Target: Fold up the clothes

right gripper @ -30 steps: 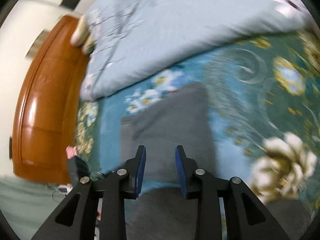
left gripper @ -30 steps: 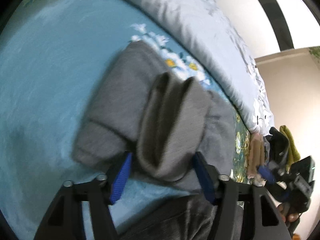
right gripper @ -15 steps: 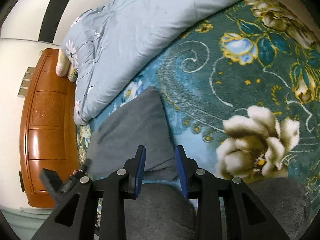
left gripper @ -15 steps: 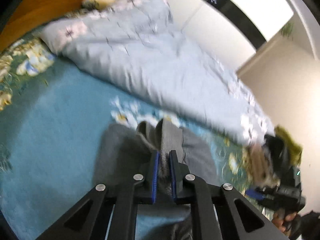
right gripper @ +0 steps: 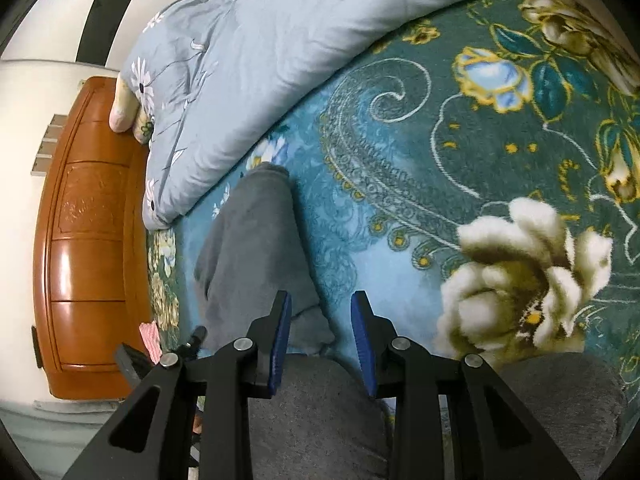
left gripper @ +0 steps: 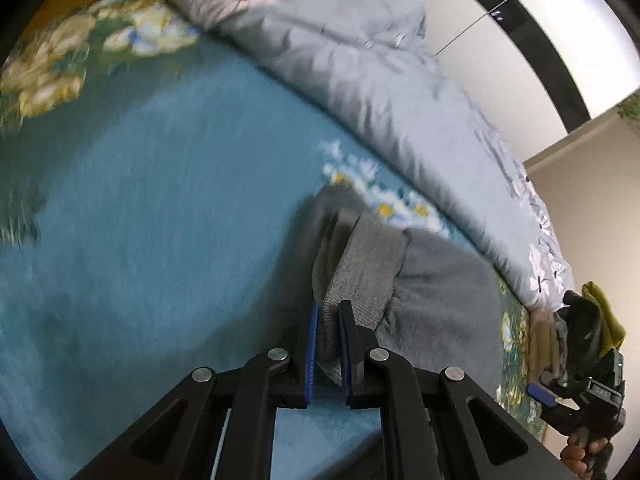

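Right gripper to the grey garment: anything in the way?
Nothing visible. The right gripper is open, and the grey garment on the blanket lies just ahead, reaching into the gap by the left-hand finger. The left gripper is shut on a bunched fold of it.

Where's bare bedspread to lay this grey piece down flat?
Widest bare patch: plain teal bedspread left of the grey garment held by the left gripper, bordered above by the duvet. Right gripper faces open floral bedspread. Crowded: clothes pile at the bed's edge.
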A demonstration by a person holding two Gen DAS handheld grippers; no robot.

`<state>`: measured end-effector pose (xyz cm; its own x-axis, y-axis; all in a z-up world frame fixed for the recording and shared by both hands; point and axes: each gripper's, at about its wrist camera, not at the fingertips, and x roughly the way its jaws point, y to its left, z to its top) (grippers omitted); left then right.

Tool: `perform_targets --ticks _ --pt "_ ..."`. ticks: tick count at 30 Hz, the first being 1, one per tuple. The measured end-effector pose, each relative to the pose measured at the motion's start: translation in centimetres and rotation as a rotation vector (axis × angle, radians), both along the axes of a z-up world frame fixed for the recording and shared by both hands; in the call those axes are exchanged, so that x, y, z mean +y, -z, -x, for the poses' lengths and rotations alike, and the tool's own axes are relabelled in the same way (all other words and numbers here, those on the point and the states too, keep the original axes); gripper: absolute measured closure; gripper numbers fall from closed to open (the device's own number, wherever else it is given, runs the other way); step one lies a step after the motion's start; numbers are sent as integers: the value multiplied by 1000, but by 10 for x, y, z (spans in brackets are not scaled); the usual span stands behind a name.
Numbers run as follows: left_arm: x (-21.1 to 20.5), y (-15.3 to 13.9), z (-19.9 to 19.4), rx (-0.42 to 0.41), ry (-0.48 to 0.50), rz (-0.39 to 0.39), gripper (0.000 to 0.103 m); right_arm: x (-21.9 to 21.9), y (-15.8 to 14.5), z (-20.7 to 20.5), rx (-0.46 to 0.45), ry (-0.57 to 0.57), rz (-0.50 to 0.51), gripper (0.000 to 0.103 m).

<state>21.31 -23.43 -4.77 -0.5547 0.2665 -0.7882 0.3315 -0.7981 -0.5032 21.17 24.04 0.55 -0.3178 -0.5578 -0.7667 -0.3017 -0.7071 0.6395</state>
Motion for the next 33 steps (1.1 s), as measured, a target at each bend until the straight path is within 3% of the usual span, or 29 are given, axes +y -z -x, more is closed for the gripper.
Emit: perform_targets --ticks 4,10,15,19,24,31,32,33 --pt "-6 -11 7 30 0 13 93 -8 -7 5 18 -21 -2 71" --pt "-1 36 -5 -90 -14 -28 93 -29 -4 11 6 -88 -23 72" --pt "-4 32 -5 -77 -14 -58 91 -47 2 19 -9 -145 -40 71" --pt "-5 29 -6 -93 -2 -73 89 -68 -6 39 31 -195 -37 71" --pt "-6 29 -9 -113 6 -113 64 -105 -2 64 50 -301 -55 71" --pt "2 34 -8 -93 10 -166 66 -123 16 77 1 -342 -94 71" --pt "3 34 -8 -90 10 -173 71 -122 15 77 1 -342 -93 71" --pt "4 33 -7 -84 13 -162 84 -122 14 77 1 -342 -94 71"
